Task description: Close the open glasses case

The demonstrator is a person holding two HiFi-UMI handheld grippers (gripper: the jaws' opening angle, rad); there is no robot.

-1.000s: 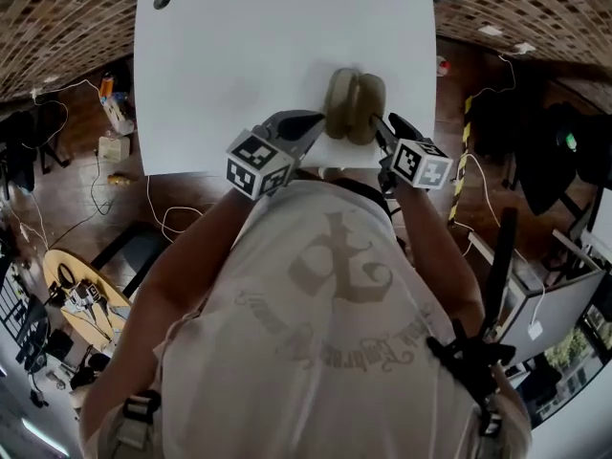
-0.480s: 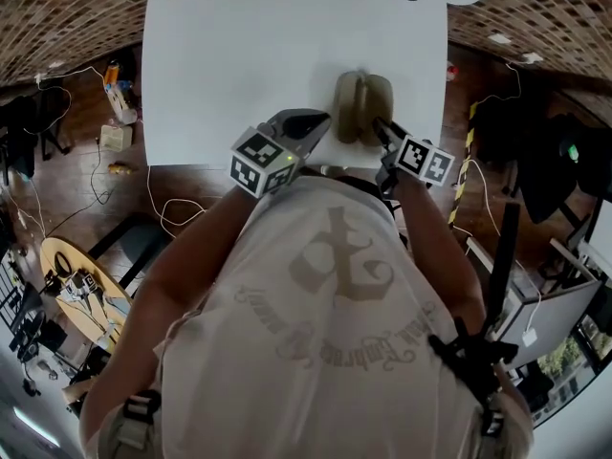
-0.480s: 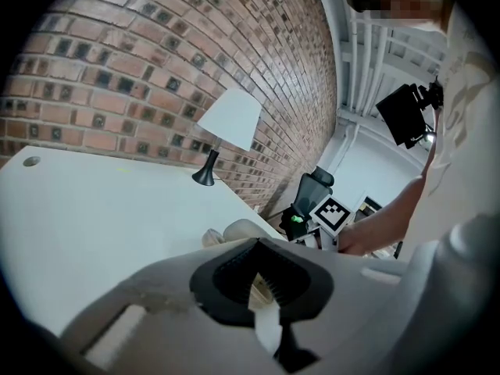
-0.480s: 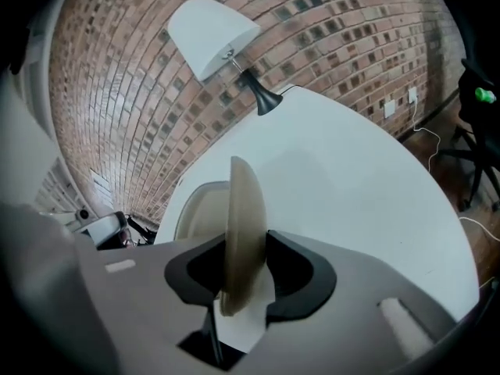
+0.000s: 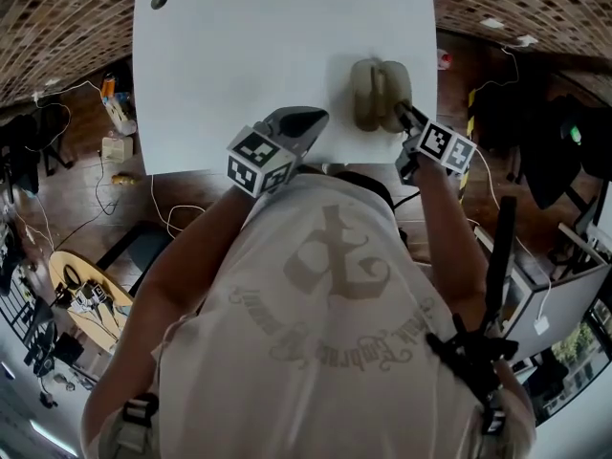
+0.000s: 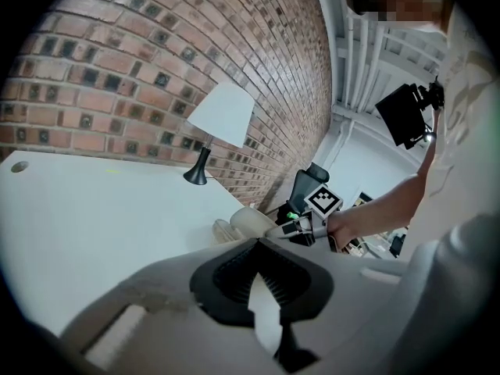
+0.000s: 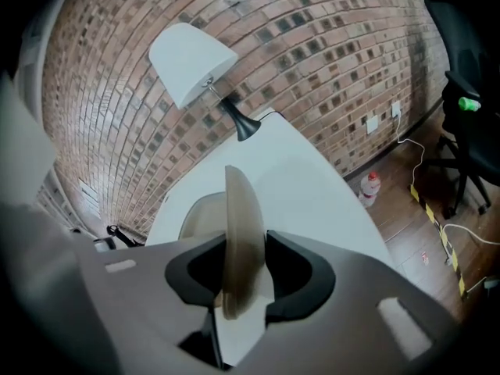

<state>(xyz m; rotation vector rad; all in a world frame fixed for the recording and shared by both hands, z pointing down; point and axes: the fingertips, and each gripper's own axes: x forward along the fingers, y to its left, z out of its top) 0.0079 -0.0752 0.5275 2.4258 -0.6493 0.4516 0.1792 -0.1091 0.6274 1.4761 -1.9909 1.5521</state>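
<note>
Seen from the head camera, a person in a pale printed shirt leans over a white table (image 5: 239,65), with loose cables (image 5: 163,220) on the wood floor to its left. The olive glasses case (image 5: 381,94) sits near the table's right edge, its two halves side by side. The left gripper (image 5: 317,118) hovers clear of the case over the near edge, and the right gripper (image 5: 405,116) meets the case's right half.

In the left gripper view, that claw's tips are drawn together with nothing between them. Past them a white-shaded lamp (image 6: 221,116) stands against the brick wall (image 6: 117,61).

In the right gripper view, the pads are closing on the thin edge of the case's upright half, one on each side (the other half lies behind it). Whether the case holds anything cannot be made out. A bottle (image 7: 369,187) stands on the floor beside the table, and a black chair (image 7: 469,143) is farther right.
</note>
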